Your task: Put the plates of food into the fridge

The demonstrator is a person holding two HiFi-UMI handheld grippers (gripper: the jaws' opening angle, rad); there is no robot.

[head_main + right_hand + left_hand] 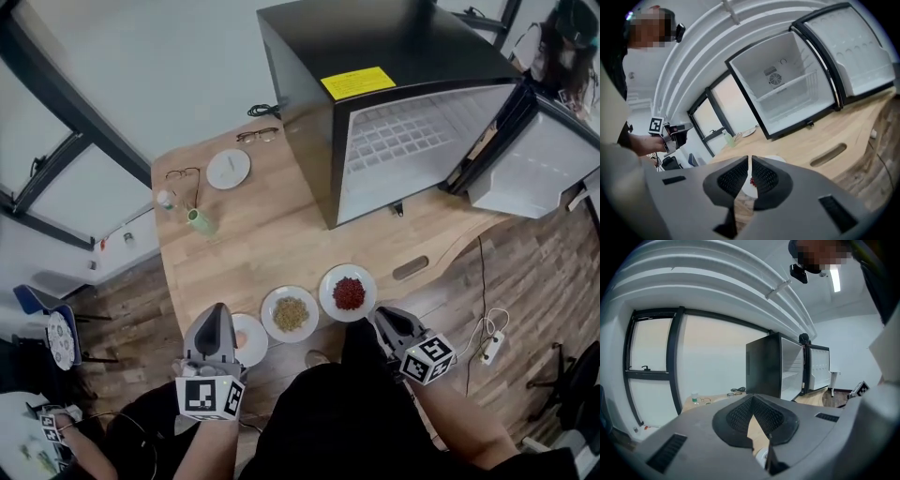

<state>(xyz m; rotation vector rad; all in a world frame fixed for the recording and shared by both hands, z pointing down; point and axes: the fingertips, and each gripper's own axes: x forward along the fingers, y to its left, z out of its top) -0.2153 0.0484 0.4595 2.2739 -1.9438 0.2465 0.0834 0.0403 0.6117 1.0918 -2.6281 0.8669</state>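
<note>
Three white plates stand in a row at the wooden table's (272, 244) near edge: one with red food (348, 292), one with yellow-green food (290, 313), and one with a pale pink bit (249, 341), half hidden by my left gripper (212, 323). That gripper hovers over the last plate, jaws shut and empty. My right gripper (386, 319) sits just right of the red-food plate, shut, nothing held. In the right gripper view the red-food plate (749, 185) shows under the closed tips (750, 158). The black fridge (403, 141) stands at the table's far end, door open, white inside (787, 89).
An empty plate (228, 169), two pairs of glasses (258, 135), a small bottle and a green bottle (201, 221) lie at the table's far left. A cable slot (411, 268) is cut in the right edge. A power strip (489, 349) lies on the floor. Another person's hand (642, 140) holds a gripper at left.
</note>
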